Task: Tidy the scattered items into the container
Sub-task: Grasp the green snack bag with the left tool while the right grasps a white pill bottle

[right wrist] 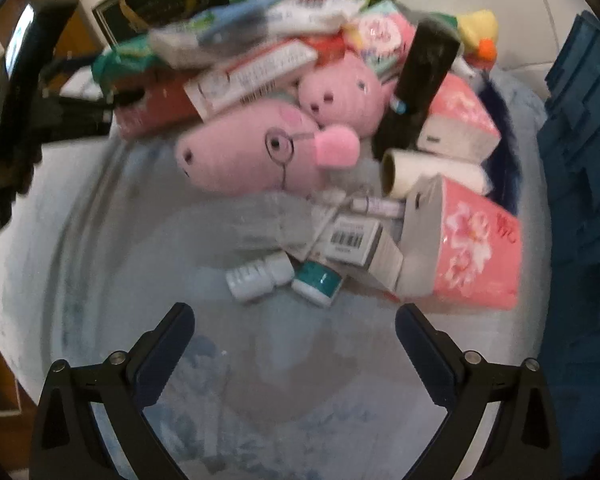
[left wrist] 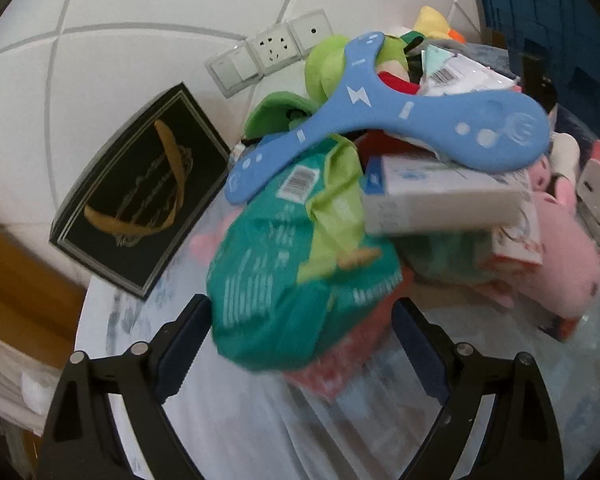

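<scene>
Pale padded wall (left wrist: pixel 140 8) with a switch-and-socket strip (left wrist: pixel 268 52); a black framed plaque (left wrist: pixel 140 196) leans against it at 9 o'clock of the pile. Surface: a white cloth (right wrist: pixel 260 360) with faint blue print.

Container: a clear-walled tub (right wrist: pixel 84 208), its rim curving across the right wrist view, heaped well above the rim. Exact outline blurred.

Contents, left wrist view:
- Green bag (left wrist: pixel 284 280), barcode up, at the near edge of the heap, just ahead of the left gripper.
- Blue boomerang (left wrist: pixel 364 120), lying on top, at 12 o'clock of the bag.
- White box (left wrist: pixel 440 200), under the boomerang's right arm, at 3 o'clock of the bag.
- Green plush (left wrist: pixel 324 68), behind the boomerang.

Contents, right wrist view:
- Pink pig (right wrist: pixel 252 152), centre; a second pig (right wrist: pixel 344 96) touching it at 1 o'clock.
- Pink tissue pack (right wrist: pixel 472 248), at 4 o'clock of the pig.
- White bottle (right wrist: pixel 260 276) and teal-banded jar (right wrist: pixel 320 282), side by side, nearest the right gripper.
- Yellow duck (right wrist: pixel 478 32), far back.

Tools:
- Left gripper (left wrist: pixel 302 344): jaws spread wide, the bag between them; contact not clear.
- Right gripper (right wrist: pixel 294 348): jaws spread wide, nothing between them.

Blue crate (right wrist: pixel 580 200) at 3 o'clock.
</scene>
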Action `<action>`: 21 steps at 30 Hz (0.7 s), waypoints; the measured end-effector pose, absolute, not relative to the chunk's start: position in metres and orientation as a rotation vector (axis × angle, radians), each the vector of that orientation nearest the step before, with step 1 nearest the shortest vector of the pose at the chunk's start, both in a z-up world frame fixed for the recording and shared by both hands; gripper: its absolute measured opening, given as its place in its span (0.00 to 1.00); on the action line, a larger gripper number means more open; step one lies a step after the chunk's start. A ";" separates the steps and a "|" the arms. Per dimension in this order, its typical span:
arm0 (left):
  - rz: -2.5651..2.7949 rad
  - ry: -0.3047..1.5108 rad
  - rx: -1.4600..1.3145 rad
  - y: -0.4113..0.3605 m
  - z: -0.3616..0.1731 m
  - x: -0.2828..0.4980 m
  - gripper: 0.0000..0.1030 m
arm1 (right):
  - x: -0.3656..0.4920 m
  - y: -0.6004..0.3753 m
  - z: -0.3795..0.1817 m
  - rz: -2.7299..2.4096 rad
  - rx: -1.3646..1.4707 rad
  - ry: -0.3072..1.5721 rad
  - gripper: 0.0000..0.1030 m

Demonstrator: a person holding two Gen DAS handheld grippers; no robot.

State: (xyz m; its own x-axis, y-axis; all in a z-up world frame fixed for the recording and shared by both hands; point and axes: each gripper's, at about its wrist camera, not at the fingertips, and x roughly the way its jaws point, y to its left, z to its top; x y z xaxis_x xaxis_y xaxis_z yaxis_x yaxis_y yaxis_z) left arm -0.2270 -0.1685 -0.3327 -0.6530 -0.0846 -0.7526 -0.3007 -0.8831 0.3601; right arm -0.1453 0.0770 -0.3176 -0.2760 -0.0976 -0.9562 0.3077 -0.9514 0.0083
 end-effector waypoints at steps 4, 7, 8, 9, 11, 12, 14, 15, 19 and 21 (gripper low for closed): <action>2.664 0.677 -1.237 -0.168 -0.342 -0.248 0.89 | -0.149 0.071 -0.337 -2.290 1.718 0.259 0.99; 2.676 0.660 -1.218 -0.166 -0.344 -0.260 0.75 | -0.152 0.064 -0.350 -2.273 1.737 0.248 0.99; 2.686 0.658 -1.213 -0.166 -0.344 -0.263 0.70 | -0.153 0.062 -0.354 -2.263 1.741 0.232 0.99; 2.701 0.638 -1.201 -0.167 -0.343 -0.265 0.59 | -0.152 0.059 -0.357 -2.257 1.742 0.233 0.98; 2.723 0.547 -1.191 -0.174 -0.339 -0.269 0.42 | -0.151 0.052 -0.361 -2.256 1.732 0.245 0.97; 2.734 0.504 -1.184 -0.177 -0.337 -0.269 0.38 | -0.151 0.049 -0.363 -2.256 1.730 0.254 0.97; 2.745 0.415 -1.154 -0.182 -0.333 -0.262 0.36 | -0.151 0.043 -0.365 -2.276 1.727 0.289 0.88; 2.754 0.389 -1.139 -0.185 -0.332 -0.256 0.36 | -0.152 0.042 -0.364 -2.295 1.718 0.296 0.83; 2.776 0.320 -1.124 -0.196 -0.329 -0.241 0.35 | -0.155 0.037 -0.361 -2.338 1.692 0.341 0.69; 2.780 0.296 -1.132 -0.200 -0.329 -0.234 0.35 | -0.153 0.036 -0.361 -2.347 1.677 0.364 0.69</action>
